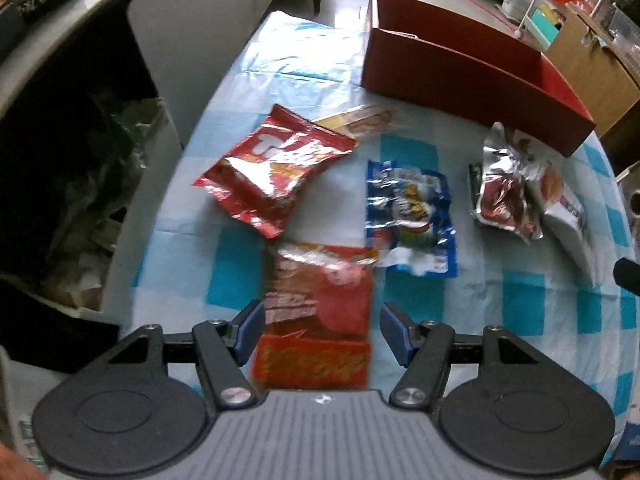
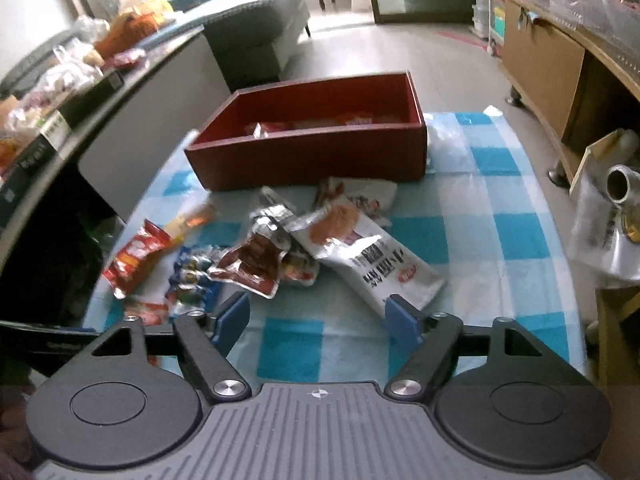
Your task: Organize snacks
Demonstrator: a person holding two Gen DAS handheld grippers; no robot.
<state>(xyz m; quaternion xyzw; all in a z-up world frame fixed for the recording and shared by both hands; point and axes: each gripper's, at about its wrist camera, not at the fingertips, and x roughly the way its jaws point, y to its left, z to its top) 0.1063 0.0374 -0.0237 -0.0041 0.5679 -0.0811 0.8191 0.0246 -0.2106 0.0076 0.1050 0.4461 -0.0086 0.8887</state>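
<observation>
In the left wrist view my left gripper (image 1: 322, 330) stands open above an orange-red snack packet (image 1: 320, 312) that lies on the checked tablecloth between its blue pads (image 1: 250, 330); a gap shows at the right pad. Beyond it lie a red packet (image 1: 276, 172), a blue packet (image 1: 412, 220) and a silver-red packet (image 1: 504, 192). The red box (image 1: 472, 76) stands at the back. In the right wrist view my right gripper (image 2: 318, 320) is open over bare cloth, with a white packet (image 2: 372, 256) just past its right finger. The red box (image 2: 312, 152) holds some packets.
A dark counter (image 2: 80, 92) loaded with bags runs along the left, with a bin of rubbish (image 1: 92, 208) below it. The table edge curves close on the left and right. A bagged metal tube (image 2: 620, 184) and a wooden cabinet (image 2: 548, 56) stand to the right.
</observation>
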